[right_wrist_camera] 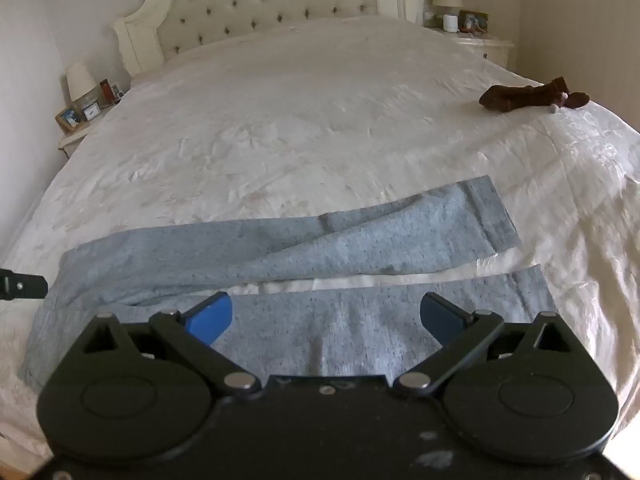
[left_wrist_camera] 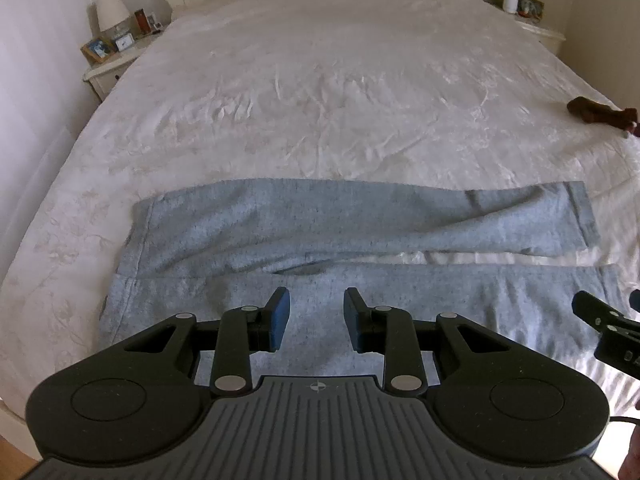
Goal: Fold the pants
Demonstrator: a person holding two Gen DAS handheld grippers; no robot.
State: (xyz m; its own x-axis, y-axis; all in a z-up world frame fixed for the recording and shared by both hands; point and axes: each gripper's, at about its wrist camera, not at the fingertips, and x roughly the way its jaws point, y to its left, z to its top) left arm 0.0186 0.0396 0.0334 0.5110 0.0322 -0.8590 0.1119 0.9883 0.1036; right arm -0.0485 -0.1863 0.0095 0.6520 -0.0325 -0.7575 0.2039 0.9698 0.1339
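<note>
Grey sweatpants [left_wrist_camera: 320,224] lie spread flat across the near part of a white bed [left_wrist_camera: 320,92], waistband at the left, both legs running to the right with a narrow gap between them. My left gripper [left_wrist_camera: 317,312] is open and empty, hovering over the near leg close to the crotch. My right gripper [right_wrist_camera: 326,314] is wide open and empty above the near leg [right_wrist_camera: 360,320], toward the cuffs. The far leg [right_wrist_camera: 360,236] has a crease. The right gripper's tip shows at the left wrist view's right edge [left_wrist_camera: 600,316].
A dark brown sock-like item [right_wrist_camera: 532,98] lies near the bed's right edge. Nightstands with lamps and frames stand at both sides of the tufted headboard [right_wrist_camera: 256,4]. The bed's foot edge is just below the pants.
</note>
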